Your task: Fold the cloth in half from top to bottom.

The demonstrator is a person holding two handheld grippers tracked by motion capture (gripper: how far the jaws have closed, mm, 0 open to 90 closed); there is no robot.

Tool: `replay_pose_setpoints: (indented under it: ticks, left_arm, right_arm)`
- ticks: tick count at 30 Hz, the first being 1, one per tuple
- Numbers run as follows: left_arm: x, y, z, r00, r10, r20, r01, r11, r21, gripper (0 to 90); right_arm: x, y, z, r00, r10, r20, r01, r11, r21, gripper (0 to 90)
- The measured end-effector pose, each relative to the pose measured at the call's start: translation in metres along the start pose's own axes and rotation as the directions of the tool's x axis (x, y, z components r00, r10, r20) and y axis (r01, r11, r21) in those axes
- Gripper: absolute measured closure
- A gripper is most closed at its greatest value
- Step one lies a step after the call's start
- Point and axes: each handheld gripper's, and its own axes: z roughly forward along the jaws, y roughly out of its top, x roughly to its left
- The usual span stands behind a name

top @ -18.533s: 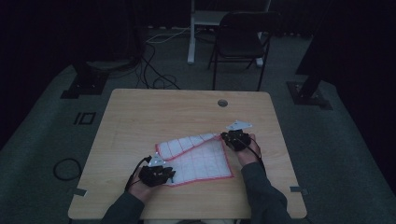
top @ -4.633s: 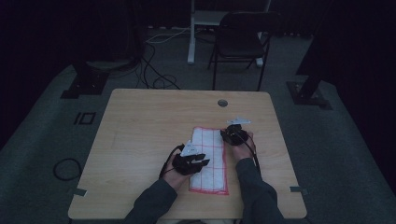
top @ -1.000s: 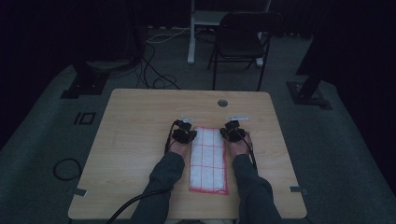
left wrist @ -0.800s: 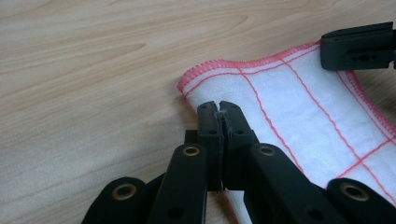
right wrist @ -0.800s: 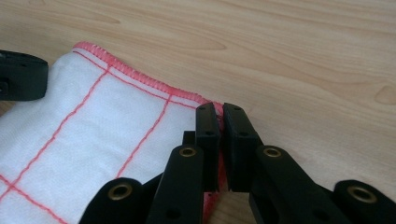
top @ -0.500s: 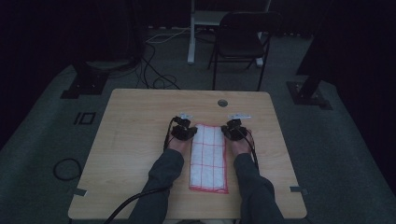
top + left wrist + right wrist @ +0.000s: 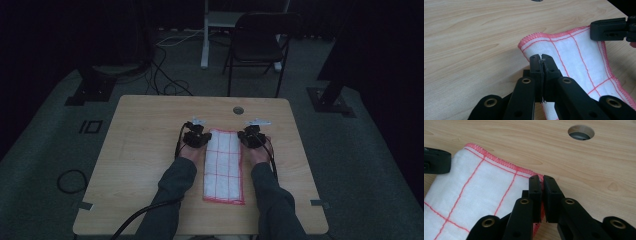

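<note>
1. The left tongs [image 7: 541,58] were closed, pinching the red-stitched edge of the white cloth with a red grid pattern [image 7: 576,60] at one far corner.
2. The right tongs [image 7: 541,180] were likewise clamped on the cloth's opposite far corner.
3. The cloth [image 7: 224,164] lay flat, folded into a long strip, on the light wooden tabletop [image 7: 145,145], between the two tongs and stretching back between the person's forearms.
</note>
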Motion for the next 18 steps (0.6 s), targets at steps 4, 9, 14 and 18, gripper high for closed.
replay_pose_setpoints:
  ticks: [4,9,14,18]
  left_arm:
    - [0.001,0.003,-0.003,1.0000,0.009,0.001,-0.009,0.9999,-0.006,89.1]
    - [0.001,0.007,-0.008,0.9999,0.008,0.007,-0.008,0.9997,-0.022,89.1]
    - [0.002,0.010,-0.011,1.0000,0.008,0.005,-0.008,0.9994,-0.033,89.0]
    - [0.003,0.010,-0.014,0.9998,0.015,0.009,-0.015,0.9991,-0.040,89.0]
  right_arm:
    - [0.001,0.004,-0.003,1.0000,-0.004,-0.003,0.004,1.000,-0.012,86.3]
    - [0.002,0.007,-0.006,1.0000,-0.005,-0.001,0.005,1.000,-0.027,86.3]
    - [0.003,0.010,-0.009,1.0000,-0.009,-0.004,0.008,0.999,-0.039,86.3]
    - [0.005,0.012,-0.012,0.9998,-0.005,-0.017,0.004,0.999,-0.053,86.3]
